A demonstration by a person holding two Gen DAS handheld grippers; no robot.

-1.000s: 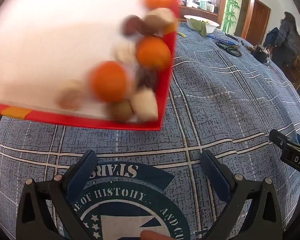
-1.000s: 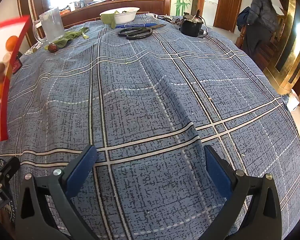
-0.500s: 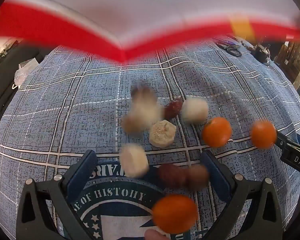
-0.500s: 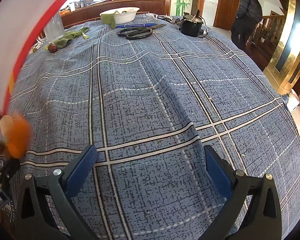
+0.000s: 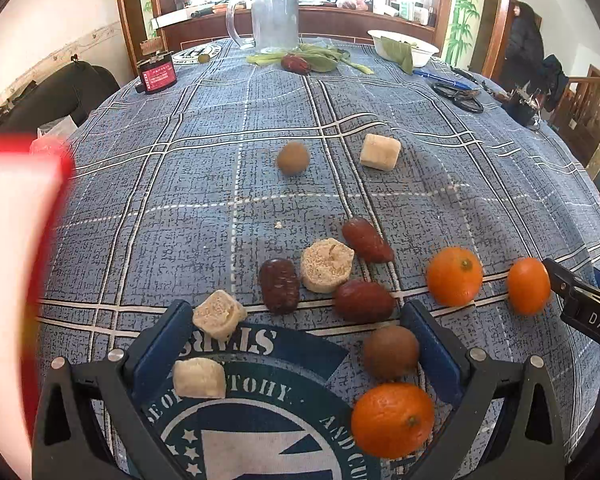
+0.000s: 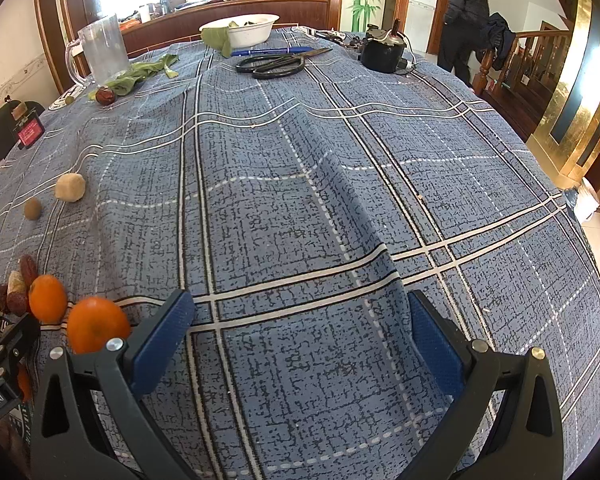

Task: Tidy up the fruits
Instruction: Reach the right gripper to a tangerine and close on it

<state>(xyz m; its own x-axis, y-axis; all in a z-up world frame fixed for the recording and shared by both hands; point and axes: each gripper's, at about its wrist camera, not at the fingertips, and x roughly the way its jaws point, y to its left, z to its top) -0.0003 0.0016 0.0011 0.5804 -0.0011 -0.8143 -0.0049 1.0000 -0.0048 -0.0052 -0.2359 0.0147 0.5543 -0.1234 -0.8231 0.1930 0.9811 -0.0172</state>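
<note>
Both grippers hover with fingers spread wide and empty: the left gripper point(image 5: 296, 344) over the scattered fruit, the right gripper point(image 6: 300, 336) over bare cloth on the worktop point(image 6: 340, 208), presumably kept clear until sorting starts. Taking the round pale cake point(image 5: 327, 265) as landmark: one orange point(image 5: 392, 420) lies nearest, three dates touch or adjoin the cake, and a brown ball point(image 5: 293, 158) sits well beyond.
</note>
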